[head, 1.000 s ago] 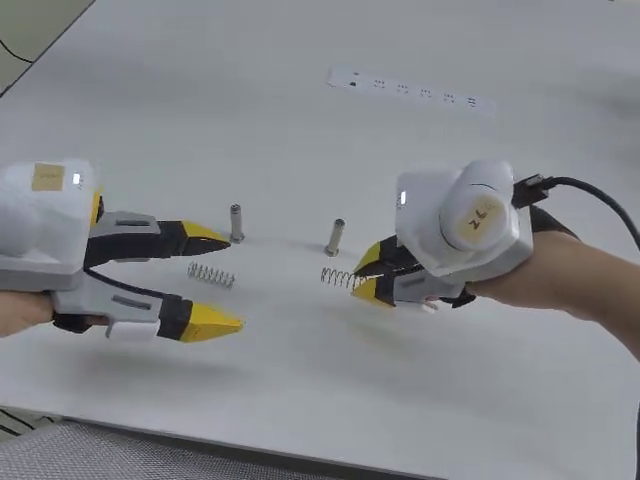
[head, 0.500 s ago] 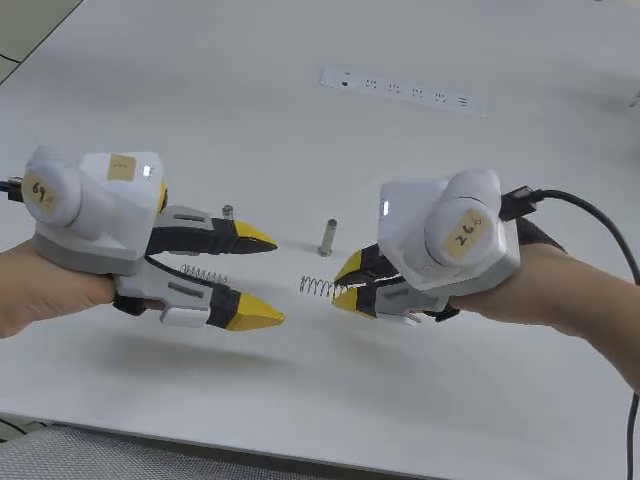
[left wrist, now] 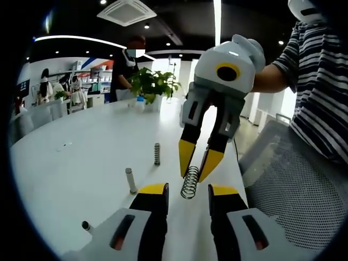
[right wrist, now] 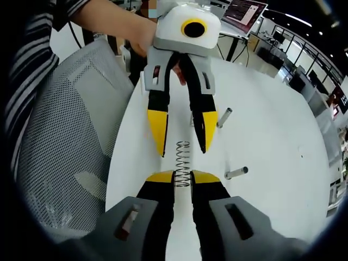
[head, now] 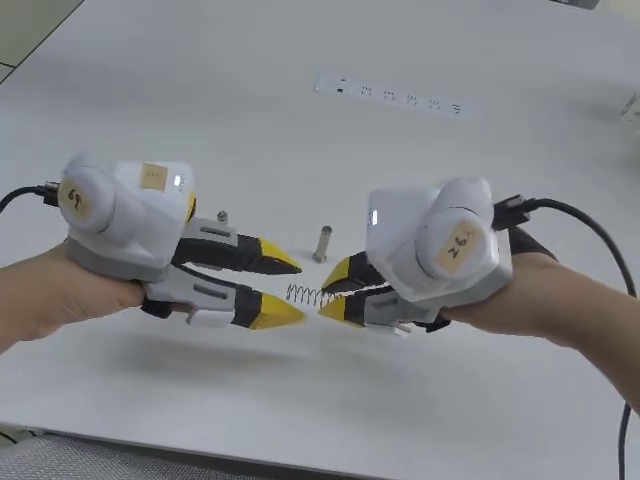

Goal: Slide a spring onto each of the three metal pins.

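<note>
Spring (right wrist: 182, 157) is a thin silver wire coil with an open pitch. Right hand-held gripper (right wrist: 183, 175) has its yellow tips pinched almost together on one end of it. The coil sticks straight out from the tips, held off the white worktop (head: 300, 140). Left hand-held gripper (left wrist: 188, 190) faces it tip to tip, jaws spread wide, nothing in them. Free end of the coil sits in the gap between those tips, with clearance on both sides as far as I can see.

Head view: one metal pin (head: 323, 243) stands upright just behind the spring, and a second pin (head: 222, 216) stands beside the left hand-held gripper. Power strip (head: 398, 96) lies far back.

Left gripper view adds a third upright piece (left wrist: 156, 154) further along the worktop. It is ribbed like a coil over a pin, but too small to confirm.

Right gripper view gives the clearest look at the pinch, plus a mesh chair back (right wrist: 70, 136) at the worktop edge.
</note>
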A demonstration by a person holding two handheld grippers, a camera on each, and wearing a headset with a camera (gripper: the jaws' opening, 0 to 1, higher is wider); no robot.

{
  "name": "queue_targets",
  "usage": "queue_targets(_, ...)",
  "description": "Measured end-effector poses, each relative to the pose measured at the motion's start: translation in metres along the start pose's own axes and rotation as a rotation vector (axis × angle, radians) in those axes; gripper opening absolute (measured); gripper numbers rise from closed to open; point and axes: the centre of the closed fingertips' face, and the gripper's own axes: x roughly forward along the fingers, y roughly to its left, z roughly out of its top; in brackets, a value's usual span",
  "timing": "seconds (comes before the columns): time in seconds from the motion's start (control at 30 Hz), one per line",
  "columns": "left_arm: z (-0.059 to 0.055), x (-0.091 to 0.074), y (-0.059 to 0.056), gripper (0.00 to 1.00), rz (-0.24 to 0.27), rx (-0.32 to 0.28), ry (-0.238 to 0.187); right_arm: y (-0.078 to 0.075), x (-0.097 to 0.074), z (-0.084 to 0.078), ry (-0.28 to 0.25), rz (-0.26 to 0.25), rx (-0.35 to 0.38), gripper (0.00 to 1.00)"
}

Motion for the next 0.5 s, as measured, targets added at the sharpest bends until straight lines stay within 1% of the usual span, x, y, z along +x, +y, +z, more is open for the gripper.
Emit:
queue_targets(0.2, 0.0011, 0.0034, -0.0021, 0.22, -0.014, 0.0, -0.002, 0.0003, -0.0049, 0.007, -0.026, -0.005, -0.008, 0.13)
queue_targets(0.47, 0.0026, 0.0039, -0.0046, 0.1, -0.024, 0.002, -0.009, 0.0007, -0.0061, 0.0076, -0.022, -0.006, -0.017, 0.13)
queue_targets(0.5, 0.0029, 0.0039, -0.0043, 0.1, -0.022, 0.004, -0.012, 0.0015, -0.006, 0.0074, -0.023, -0.004, -0.02, 0.13)
